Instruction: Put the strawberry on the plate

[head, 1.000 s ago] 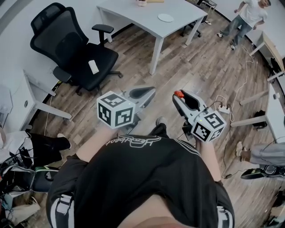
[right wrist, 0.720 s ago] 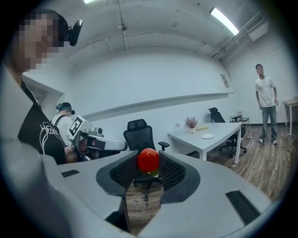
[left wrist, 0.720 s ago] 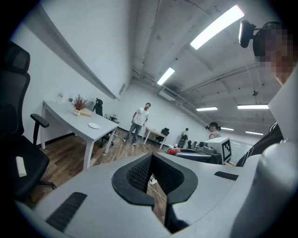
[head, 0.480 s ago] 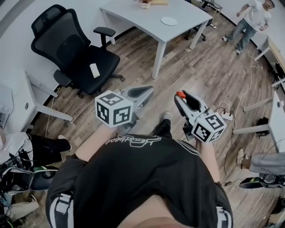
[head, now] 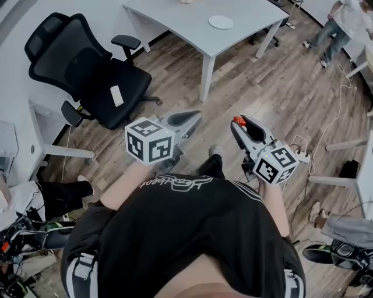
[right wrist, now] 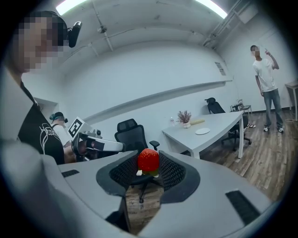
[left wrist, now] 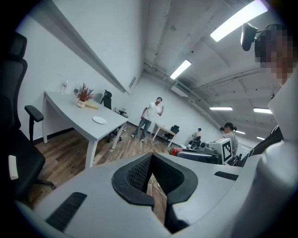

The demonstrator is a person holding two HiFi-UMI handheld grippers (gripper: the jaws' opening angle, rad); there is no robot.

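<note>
The chair (head: 87, 70) has shifted left; its own view clearly shows right gripper (right wrist: 148, 173) pinching strawberry (right wrist: 148, 160), left gripper (left wrist: 151, 174) clenched empty.

Small red strawberry (right wrist: 148, 160) sat pinched at the jaw tips of the right gripper (right wrist: 148, 172), green end down. Round white plate (head: 221, 22) lay flat on the grey table (head: 175, 17), well apart.

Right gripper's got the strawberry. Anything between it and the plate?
Nothing visible. The strawberry sits clamped in the right gripper, and the plate lies on the grey table ahead, with only bare wood floor between. The office chair stands off to the left of that line.
</note>
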